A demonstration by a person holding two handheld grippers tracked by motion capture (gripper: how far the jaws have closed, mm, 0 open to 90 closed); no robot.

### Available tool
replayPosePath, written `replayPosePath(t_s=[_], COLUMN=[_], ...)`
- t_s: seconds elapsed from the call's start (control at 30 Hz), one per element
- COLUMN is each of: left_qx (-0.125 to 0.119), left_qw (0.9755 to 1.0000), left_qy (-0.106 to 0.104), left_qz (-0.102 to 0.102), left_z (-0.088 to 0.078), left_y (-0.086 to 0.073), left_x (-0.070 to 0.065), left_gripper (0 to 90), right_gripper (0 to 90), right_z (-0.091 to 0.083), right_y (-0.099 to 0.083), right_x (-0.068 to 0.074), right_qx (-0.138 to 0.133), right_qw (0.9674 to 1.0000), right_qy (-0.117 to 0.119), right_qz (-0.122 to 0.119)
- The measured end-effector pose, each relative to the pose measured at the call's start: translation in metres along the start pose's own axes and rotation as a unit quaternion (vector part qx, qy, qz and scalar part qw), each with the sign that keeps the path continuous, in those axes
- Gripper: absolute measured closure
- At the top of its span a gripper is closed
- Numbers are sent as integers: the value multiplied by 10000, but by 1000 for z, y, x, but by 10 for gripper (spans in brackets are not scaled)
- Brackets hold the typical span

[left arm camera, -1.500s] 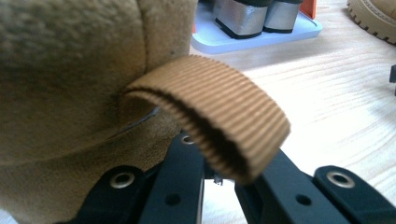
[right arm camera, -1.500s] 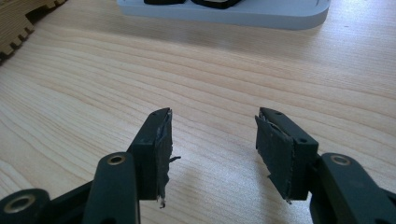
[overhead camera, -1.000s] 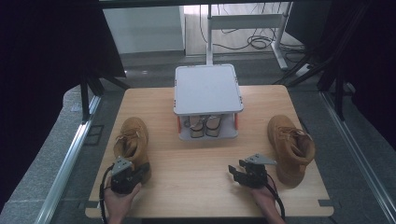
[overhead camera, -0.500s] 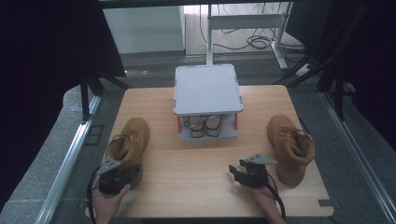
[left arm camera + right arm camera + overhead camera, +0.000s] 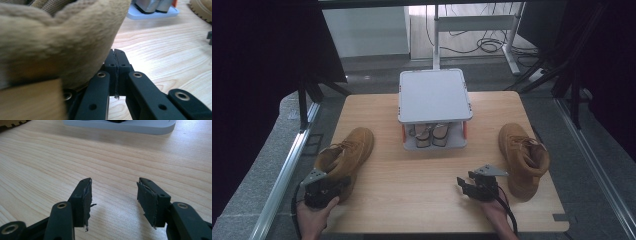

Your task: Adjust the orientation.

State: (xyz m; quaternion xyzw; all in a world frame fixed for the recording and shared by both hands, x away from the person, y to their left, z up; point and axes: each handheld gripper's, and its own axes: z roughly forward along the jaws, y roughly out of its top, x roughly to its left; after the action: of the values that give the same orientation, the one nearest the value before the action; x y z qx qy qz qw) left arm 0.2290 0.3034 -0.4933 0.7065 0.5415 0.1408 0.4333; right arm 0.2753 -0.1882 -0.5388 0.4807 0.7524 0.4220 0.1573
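A tan boot (image 5: 346, 156) lies at the table's left, toe pointing away and to the right. My left gripper (image 5: 323, 186) sits at its heel near the front edge. In the left gripper view the jaws (image 5: 117, 57) are shut with nothing between them, and the boot's suede heel (image 5: 55, 37) is close against their left side. A second tan boot (image 5: 522, 156) lies at the right. Just left of its heel, my right gripper (image 5: 472, 187) rests low over bare wood, open and empty (image 5: 113, 191).
A grey two-level shoe rack (image 5: 434, 95) stands at the back middle of the wooden table (image 5: 412, 185), with a pair of shoes (image 5: 432, 135) on its lower shelf. Its base (image 5: 120, 125) lies ahead of the right gripper. Metal rails run along both table sides.
My left gripper has moved left along the front edge to the boot's heel, and the boot's heel end looks swung left with it. The right gripper has stayed put.
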Motion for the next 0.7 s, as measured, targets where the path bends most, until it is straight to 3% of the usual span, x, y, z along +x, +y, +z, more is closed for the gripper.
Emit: replayPosePath(t_s=[0.53,0.7], left_qx=[-173,-93], left_qw=[9988,9992], left_qy=[318,338], left_qz=[-337,-211], left_z=[-13,-6], left_y=[-4,-3], left_x=[22,15], left_gripper=[898,894], right_gripper=[453,453], right_z=[1,1], right_y=[0,0], right_x=[2,2], right_qx=[14,19], right_qw=[10000,10000], right_qy=[85,53], right_qz=[35,0])
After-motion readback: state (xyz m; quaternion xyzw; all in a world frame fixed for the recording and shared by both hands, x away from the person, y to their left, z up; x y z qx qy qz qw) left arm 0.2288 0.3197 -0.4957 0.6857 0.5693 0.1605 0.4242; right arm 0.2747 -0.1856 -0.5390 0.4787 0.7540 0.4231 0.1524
